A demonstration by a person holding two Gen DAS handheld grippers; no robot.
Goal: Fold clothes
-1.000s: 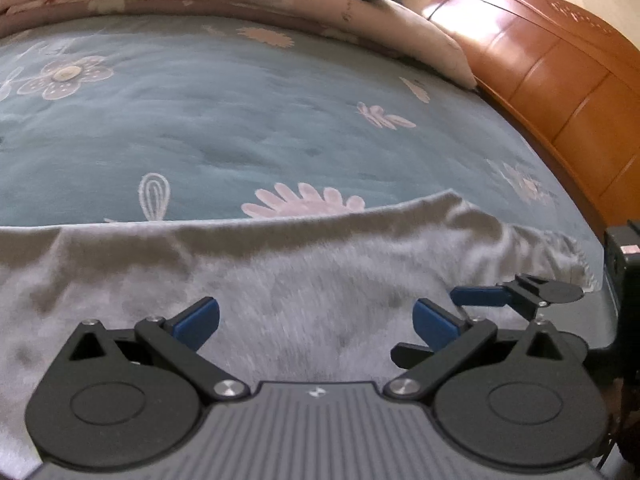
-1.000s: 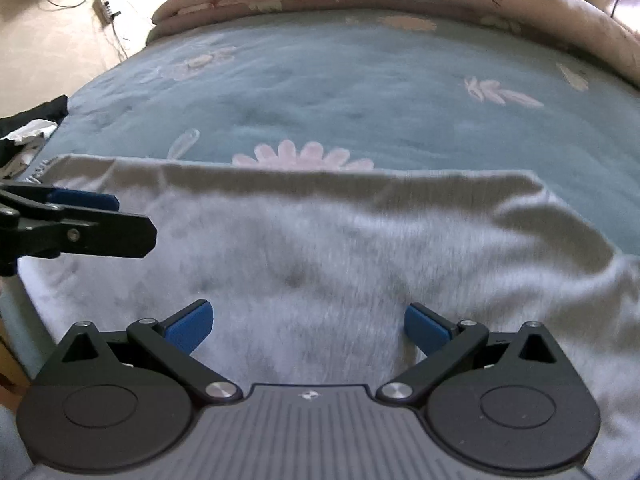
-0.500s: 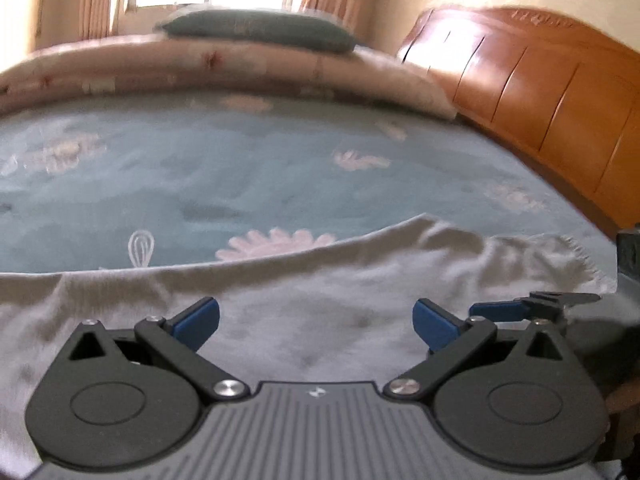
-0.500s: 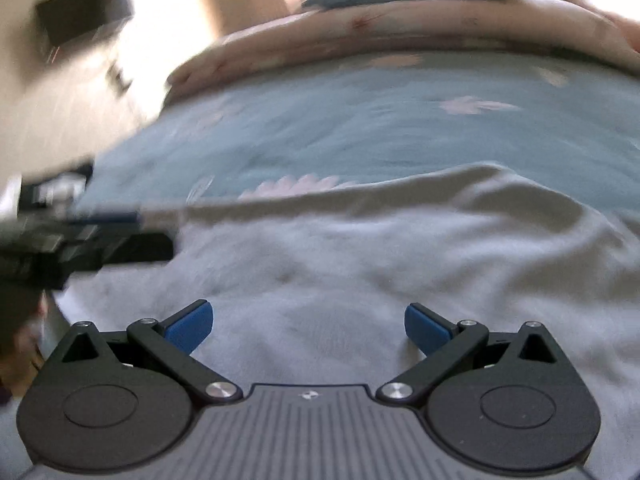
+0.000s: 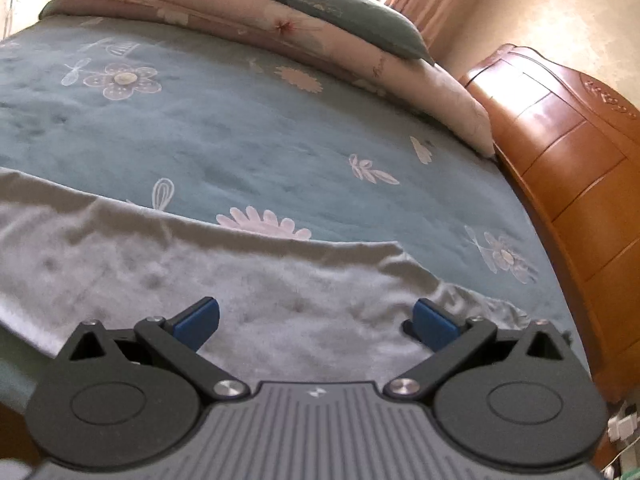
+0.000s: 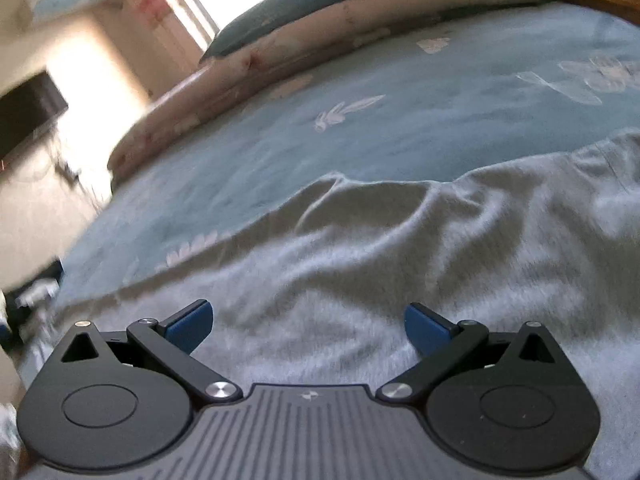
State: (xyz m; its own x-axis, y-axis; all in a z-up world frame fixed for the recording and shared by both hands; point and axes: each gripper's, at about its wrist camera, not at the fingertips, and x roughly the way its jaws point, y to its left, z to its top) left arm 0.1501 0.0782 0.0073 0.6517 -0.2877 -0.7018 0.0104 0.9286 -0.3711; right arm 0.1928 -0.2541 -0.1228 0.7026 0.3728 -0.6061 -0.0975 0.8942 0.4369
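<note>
Both cameras had swung outward since a second earlier, and neither gripper showed in the other's view any longer. Left gripper (image 5: pixel 316 318) hung with fingers spread wide, holding nothing, over the grey garment (image 5: pixel 240 280), which lay flat along the near side of the teal bedspread (image 5: pixel 240 128). Right gripper (image 6: pixel 308 322) was likewise spread over the garment (image 6: pixel 400 248), whose far edge was rumpled. Beyond that edge the bedspread lay bare up to the rolled pink quilt (image 5: pixel 280 28); a wooden headboard (image 5: pixel 580 160) bounded one side.
</note>
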